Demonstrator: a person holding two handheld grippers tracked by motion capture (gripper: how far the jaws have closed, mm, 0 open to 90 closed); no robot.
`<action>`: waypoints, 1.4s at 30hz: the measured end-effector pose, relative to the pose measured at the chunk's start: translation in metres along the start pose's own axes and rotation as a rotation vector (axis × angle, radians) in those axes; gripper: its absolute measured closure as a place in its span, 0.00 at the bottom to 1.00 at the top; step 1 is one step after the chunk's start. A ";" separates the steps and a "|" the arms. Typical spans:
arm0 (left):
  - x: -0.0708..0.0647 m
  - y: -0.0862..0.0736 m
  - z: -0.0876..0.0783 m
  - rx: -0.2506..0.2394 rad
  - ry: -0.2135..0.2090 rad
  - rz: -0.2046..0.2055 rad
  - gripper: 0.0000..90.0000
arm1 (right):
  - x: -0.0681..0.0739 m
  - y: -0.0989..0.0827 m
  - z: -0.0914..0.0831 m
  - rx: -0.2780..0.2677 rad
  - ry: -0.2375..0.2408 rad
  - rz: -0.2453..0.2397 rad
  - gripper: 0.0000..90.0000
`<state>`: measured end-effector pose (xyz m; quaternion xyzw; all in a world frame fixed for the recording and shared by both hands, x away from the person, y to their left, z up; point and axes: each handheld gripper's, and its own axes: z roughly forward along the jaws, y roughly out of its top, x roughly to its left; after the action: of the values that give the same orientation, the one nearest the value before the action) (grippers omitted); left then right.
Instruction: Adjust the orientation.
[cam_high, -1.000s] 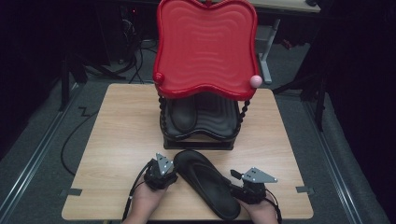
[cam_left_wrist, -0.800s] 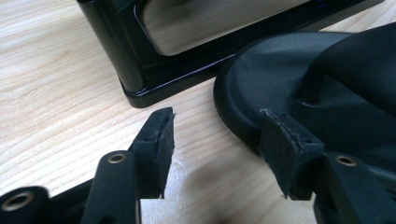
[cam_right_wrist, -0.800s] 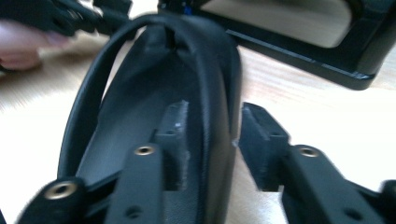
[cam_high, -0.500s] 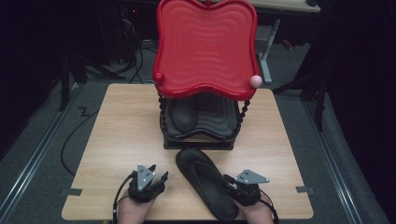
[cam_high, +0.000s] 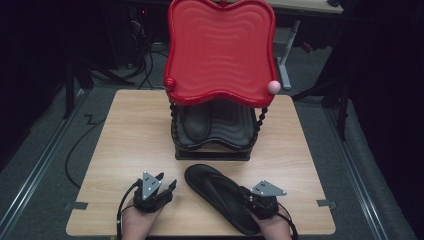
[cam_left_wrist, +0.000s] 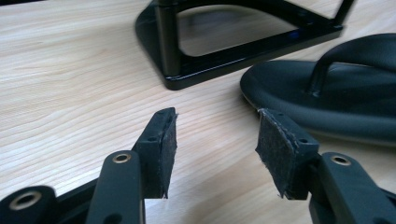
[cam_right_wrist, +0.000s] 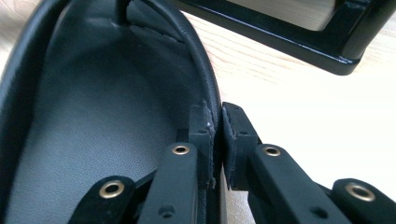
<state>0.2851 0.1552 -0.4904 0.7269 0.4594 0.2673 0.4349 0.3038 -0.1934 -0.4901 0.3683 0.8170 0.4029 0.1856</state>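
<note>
Pinching the rim of the black sandal (cam_high: 220, 195) with my right tool (cam_right_wrist: 217, 122), I have its jaws, which have just been closing, clamped on the sandal's edge near the heel. The sandal lies flat on the wooden surface (cam_high: 130, 135), just in front of the black rack (cam_high: 212, 145) under the red tray (cam_high: 220, 50), where another sandal (cam_high: 194, 122) already sits. My left tool (cam_left_wrist: 215, 133) hovers beside the toe, jaws apart and empty. The grip is thin, on a soft rim only: I judge the sandal could peel out or swing when lifted, and its toe might catch the rack's base.
</note>
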 end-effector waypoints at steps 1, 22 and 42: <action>0.000 0.001 0.001 0.011 0.001 -0.001 0.50 | 0.000 -0.001 -0.001 -0.003 0.000 0.003 0.93; -0.011 0.001 0.002 0.015 0.005 0.070 0.45 | -0.004 0.022 -0.060 -0.206 -0.119 -0.027 0.93; -0.074 0.085 0.036 -0.120 -0.053 0.100 0.71 | -0.029 0.064 -0.040 -0.291 -0.341 0.022 0.92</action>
<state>0.3181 0.0573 -0.4326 0.7283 0.3938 0.2964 0.4760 0.3278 -0.2102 -0.4148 0.4093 0.7031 0.4504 0.3677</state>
